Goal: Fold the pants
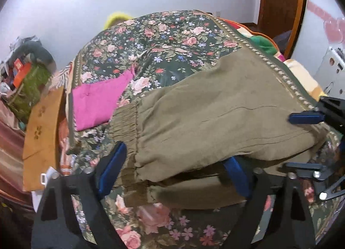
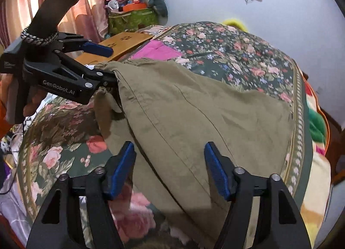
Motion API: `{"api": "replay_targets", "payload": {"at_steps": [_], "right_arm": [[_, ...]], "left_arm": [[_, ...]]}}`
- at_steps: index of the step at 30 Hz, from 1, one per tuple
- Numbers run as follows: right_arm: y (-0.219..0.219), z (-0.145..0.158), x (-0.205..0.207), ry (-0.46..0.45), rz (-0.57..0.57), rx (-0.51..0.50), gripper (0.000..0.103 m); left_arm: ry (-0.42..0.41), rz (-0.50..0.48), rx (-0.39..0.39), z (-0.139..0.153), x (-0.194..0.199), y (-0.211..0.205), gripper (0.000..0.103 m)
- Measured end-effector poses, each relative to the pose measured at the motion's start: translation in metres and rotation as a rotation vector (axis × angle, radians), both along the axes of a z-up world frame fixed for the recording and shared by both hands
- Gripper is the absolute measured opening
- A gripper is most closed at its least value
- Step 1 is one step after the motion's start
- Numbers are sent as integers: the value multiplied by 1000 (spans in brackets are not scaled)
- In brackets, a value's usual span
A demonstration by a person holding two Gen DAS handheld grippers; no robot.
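Olive-green pants [image 1: 215, 119] lie folded over on a floral bedspread [image 1: 161, 39], elastic waistband to the left. My left gripper [image 1: 172, 173] is open, its blue pads either side of the pants' near edge, the fabric draped over one finger. In the right wrist view the pants [image 2: 194, 119] spread across the bed, and the left gripper [image 2: 107, 63] shows with its jaws apart at the waistband corner. My right gripper [image 2: 170, 169] is open, its blue fingers [image 2: 123, 169] straddling the pants' near edge. It also appears in the left wrist view [image 1: 306, 141] at the right edge.
A folded pink cloth [image 1: 97, 102] lies on the bedspread beyond the waistband. A tan board [image 1: 43, 132] leans at the bed's left side. A green bag with clutter [image 2: 131, 18] stands by the curtain. A colourful blanket [image 2: 317, 124] lies along the bed's right edge.
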State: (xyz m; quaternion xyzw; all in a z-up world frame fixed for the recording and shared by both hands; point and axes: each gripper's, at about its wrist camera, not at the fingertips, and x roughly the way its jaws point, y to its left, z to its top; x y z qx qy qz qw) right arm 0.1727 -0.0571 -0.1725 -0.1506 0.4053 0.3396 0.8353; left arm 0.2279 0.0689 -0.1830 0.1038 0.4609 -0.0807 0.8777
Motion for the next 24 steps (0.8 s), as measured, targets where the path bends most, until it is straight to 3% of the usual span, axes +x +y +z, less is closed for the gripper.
{"api": "replay_targets", "payload": {"at_steps": [2,4,5,7,13,18,24], "right_arm": [[4,0,-1,0,16,5,29],[5,3,-4,-14,24,22,16],[5,6,-8,-32,28,27,12],[7,11,-15,-64,44,24,11],[8,9,-20,-45,48,26,8],[4,6,-27,1,16,65,9],[-4,8,-32,60,-19,106,13]], "left_arm": [[10,-26,10,-5,-4,-6,62],[11,-37,44,-10,-7,-12,46],[12,-40,53,-12,-10,-13,35],[16,-49,53,-14,-14,-15,26],[-14,-36,15,-7,-31,-11,19],[46,-3,-62,-19,-40,-2,19],[56,16,-59,-19,-48,-3,19]]}}
